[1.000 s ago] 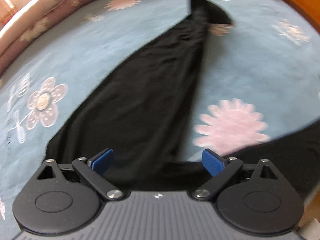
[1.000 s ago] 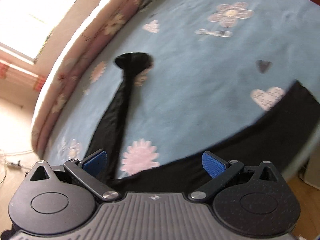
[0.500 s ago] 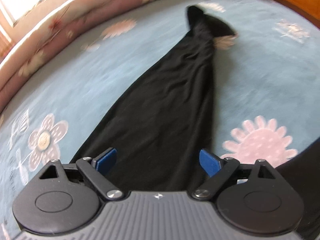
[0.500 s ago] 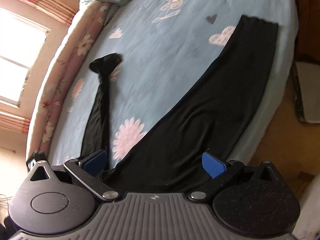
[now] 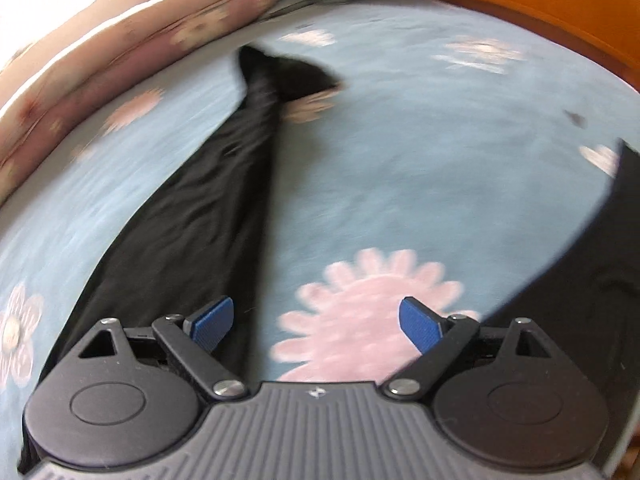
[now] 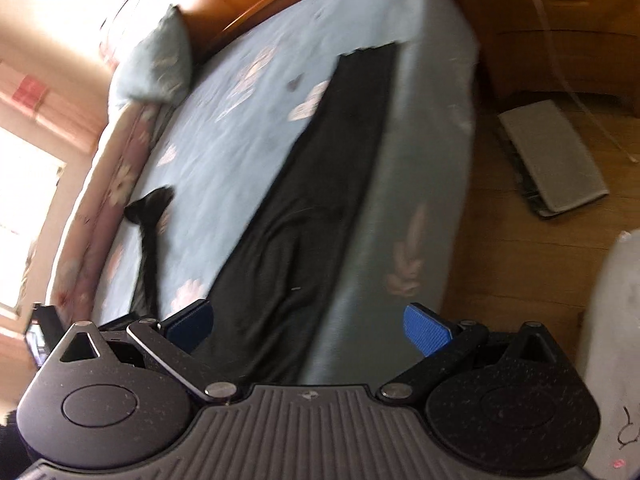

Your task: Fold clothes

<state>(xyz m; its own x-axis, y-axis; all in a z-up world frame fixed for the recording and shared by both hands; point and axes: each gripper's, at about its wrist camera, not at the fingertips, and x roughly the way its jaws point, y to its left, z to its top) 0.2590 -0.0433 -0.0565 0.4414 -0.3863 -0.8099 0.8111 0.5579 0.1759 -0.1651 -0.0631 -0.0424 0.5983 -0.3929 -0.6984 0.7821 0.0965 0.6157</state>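
Black trousers (image 5: 192, 232) lie spread on the bed (image 5: 400, 168), one leg running lengthwise ahead of each pair; left tongs (image 5: 316, 320) and right tongs (image 6: 308, 324) gape wide, empty, right leg (image 6: 320, 200) under the right

- My right gripper (image 6: 308, 326) hangs over the bed's (image 6: 248, 148) near edge, blue pads wide apart, nothing between them
- I see black trousers (image 6: 320, 216) spread on the blue flowered sheet; one leg runs along the right edge, the other toward the left edge
- A pillow (image 6: 156, 68) leans at the far left corner; a flat grey pad (image 6: 554, 156) lies on the wood floor
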